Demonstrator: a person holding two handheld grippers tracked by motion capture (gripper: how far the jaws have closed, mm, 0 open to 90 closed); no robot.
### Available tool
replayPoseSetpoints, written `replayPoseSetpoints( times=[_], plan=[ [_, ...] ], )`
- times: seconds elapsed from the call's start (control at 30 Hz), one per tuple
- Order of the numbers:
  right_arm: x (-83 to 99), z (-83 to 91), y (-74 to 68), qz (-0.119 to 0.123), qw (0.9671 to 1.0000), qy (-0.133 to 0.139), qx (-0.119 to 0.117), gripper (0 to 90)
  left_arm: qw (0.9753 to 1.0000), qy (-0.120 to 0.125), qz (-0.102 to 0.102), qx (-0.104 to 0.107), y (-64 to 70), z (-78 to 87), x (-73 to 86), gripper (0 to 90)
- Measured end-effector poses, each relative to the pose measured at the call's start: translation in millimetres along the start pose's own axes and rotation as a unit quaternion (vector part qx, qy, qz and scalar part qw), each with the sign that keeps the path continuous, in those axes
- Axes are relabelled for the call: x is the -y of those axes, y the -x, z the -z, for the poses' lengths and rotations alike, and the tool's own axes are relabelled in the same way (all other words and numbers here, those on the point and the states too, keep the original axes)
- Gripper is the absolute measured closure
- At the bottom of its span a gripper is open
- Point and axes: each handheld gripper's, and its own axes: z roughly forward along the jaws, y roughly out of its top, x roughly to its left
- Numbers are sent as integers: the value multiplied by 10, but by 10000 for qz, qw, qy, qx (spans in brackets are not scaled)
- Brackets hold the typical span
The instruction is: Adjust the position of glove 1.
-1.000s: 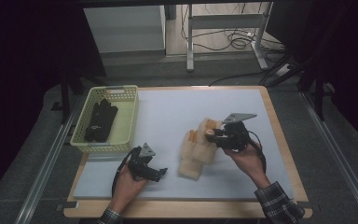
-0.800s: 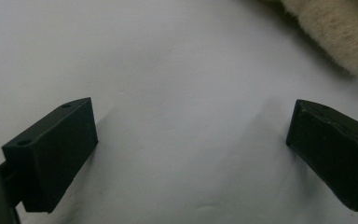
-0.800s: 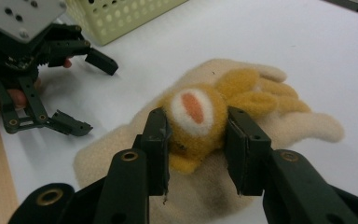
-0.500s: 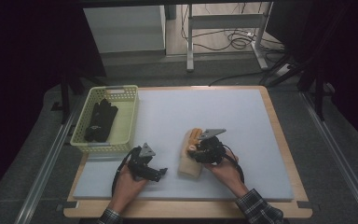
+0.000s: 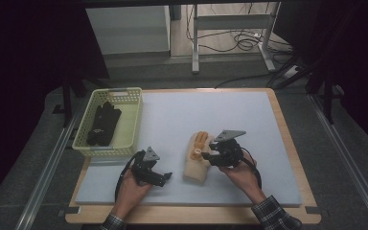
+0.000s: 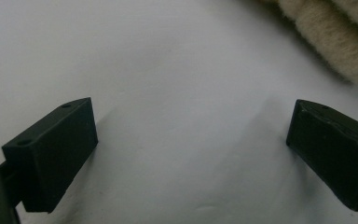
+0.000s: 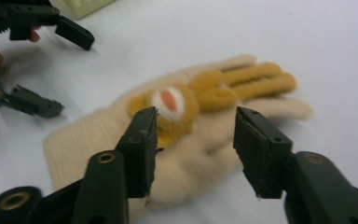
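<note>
On the pale bench [image 5: 249,124] the cream glove [image 5: 197,163] lies soft and light; both my right gripper [image 7: 193,144] and left gripper [image 6: 186,140] gape, so I'd pinch its cuff.

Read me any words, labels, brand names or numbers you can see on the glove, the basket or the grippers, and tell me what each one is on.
No readable text anywhere.
Cream glove: an orange patch with a white and orange round spot, no lettering.
Yellow basket and the black gloves in it: no label visible.
Left gripper and right gripper: plain black jaws, open, no markings that can be read.
</note>
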Motion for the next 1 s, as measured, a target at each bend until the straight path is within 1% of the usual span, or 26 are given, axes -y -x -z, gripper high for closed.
replayPoseSetpoints(
  times=[0.13,0.2,0.23,0.27,0.3,0.33,0.43,0.47,0.53,0.63,0.67,0.8,0.9,0.93,1.0],
  plan=[
    [142,38,58,-54,10000,-75,-3,686,10000,4,5,0,1,0,0,18],
    [230,44,68,-111,9998,-135,-77,751,10000,-1,-1,0,0,0,0,18],
    [267,42,70,-105,9997,-161,-133,771,10000,-2,-3,0,0,1,0,18],
    [267,42,70,-105,9997,-161,-133,771,10000,-2,-3,0,0,1,0,19],
    [339,34,51,-119,9996,-187,-193,798,10000,-1,-3,-2,0,1,0,19],
    [373,29,36,-123,9995,-200,-209,808,10000,2,-4,-4,1,2,0,19],
    [449,2,-9,-120,9992,-238,-284,824,10000,20,-37,-29,12,11,2,25],
    [472,-13,-28,-69,9993,-255,-280,825,10000,32,-57,-40,21,18,5,30],
    [498,-43,-59,-20,9991,-315,-277,825,9999,17,-90,-60,40,38,20,35],
    [524,-124,-101,-3,9986,-382,-362,826,10000,-25,-91,-30,32,73,53,32],
    [526,-137,-114,12,9988,-342,-351,825,10000,-38,-80,-37,25,86,65,30],
    [475,-216,-184,56,9988,-302,-370,818,9999,-77,-43,-79,-21,135,114,21],
    [447,-255,-212,98,9989,-290,-365,806,10000,-79,-1,-60,-49,161,150,21],
    [430,-281,-226,134,9989,-275,-350,802,10000,-37,3,-33,-70,184,189,21],
    [385,-352,-261,161,9991,-232,-332,799,10000,-39,-3,-29,-80,200,206,22]
  ],
)
